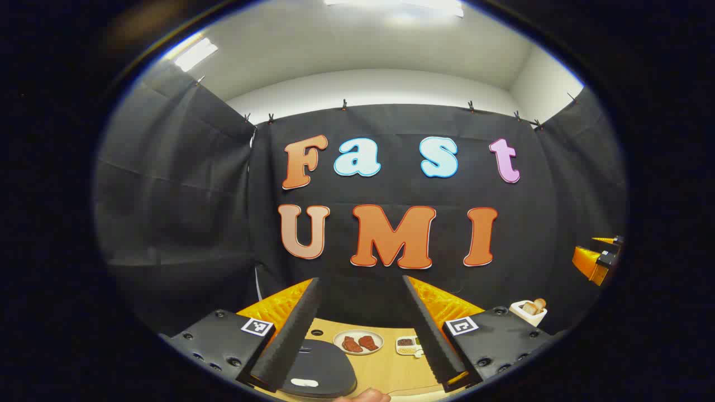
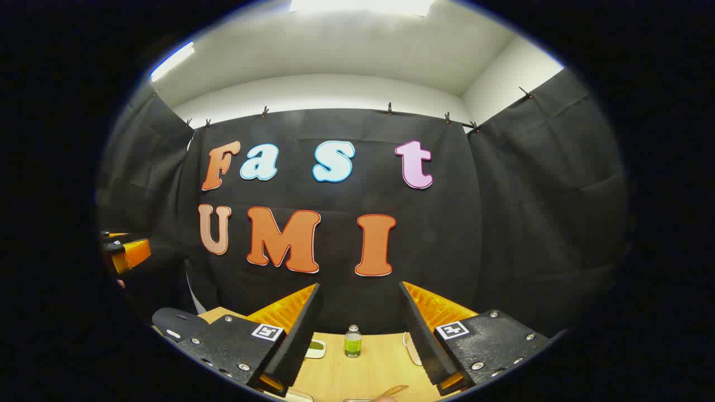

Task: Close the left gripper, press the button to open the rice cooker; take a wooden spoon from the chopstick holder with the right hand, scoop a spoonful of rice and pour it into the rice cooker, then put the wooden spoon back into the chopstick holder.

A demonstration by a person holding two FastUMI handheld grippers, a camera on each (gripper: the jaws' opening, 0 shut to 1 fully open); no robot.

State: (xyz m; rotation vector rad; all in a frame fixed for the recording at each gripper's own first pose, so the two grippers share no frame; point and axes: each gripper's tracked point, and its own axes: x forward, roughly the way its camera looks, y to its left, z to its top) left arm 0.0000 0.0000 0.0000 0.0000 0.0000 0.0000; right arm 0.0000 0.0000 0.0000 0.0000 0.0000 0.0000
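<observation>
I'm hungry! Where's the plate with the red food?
In the left gripper view, the plate sits on the wooden table, between the left gripper's spread fingers, beside the black rice cooker.

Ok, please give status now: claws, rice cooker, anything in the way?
Left claw open, holding nothing. Right claw open, holding nothing. Cooker lid down, under left claw. Plate and small dish beyond it, apart.

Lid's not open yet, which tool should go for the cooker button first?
Left, probably. The left tool has the dark rice cooker right under its fingers, lid down, but its jaws are open and need closing first. The right tool faces a small green bottle.
</observation>
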